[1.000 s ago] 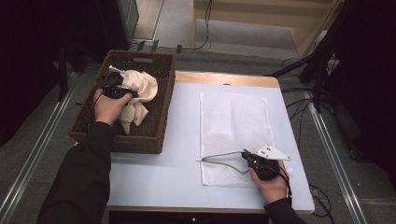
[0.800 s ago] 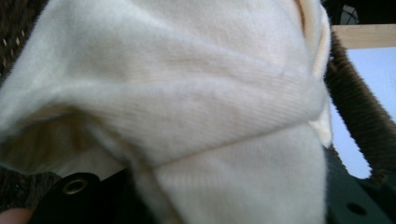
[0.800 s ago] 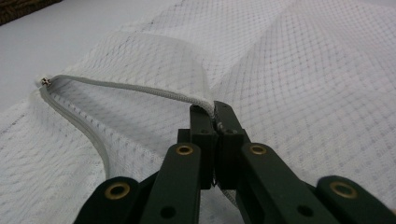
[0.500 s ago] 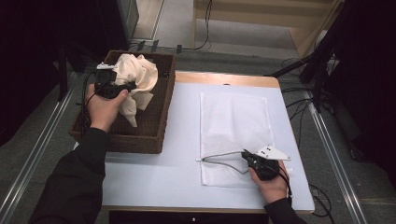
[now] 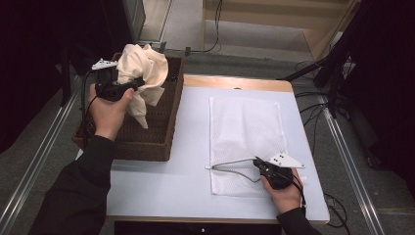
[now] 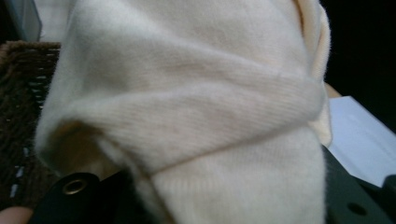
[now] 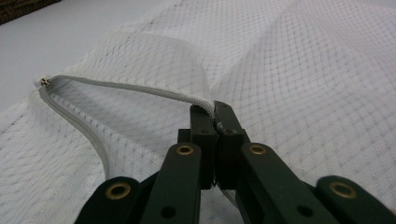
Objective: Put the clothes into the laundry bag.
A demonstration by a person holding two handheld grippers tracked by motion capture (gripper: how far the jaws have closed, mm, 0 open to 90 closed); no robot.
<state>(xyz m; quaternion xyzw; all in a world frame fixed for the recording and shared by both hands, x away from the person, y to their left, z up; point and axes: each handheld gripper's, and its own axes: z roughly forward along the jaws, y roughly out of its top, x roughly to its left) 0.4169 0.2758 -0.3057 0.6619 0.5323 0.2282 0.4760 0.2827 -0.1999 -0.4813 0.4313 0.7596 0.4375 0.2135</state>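
Wicker basket (image 5: 147, 137) sits at the tabletop's left edge; above it the left gripper (image 5: 128, 87) clamps a cream knit garment (image 5: 142, 68). White mesh laundry bag (image 5: 244, 127) lies right of centre, its upper zipper edge (image 7: 140, 91) pinched in the right gripper's (image 7: 214, 112) shut jaws near the front edge.

Pale blue table (image 5: 161, 186), wicker basket (image 5: 151, 132) at left, white mesh bag (image 5: 244, 127) at right

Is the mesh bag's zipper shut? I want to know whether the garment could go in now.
No: the right gripper pinches one zipper edge of the mesh bag and holds its mouth open.
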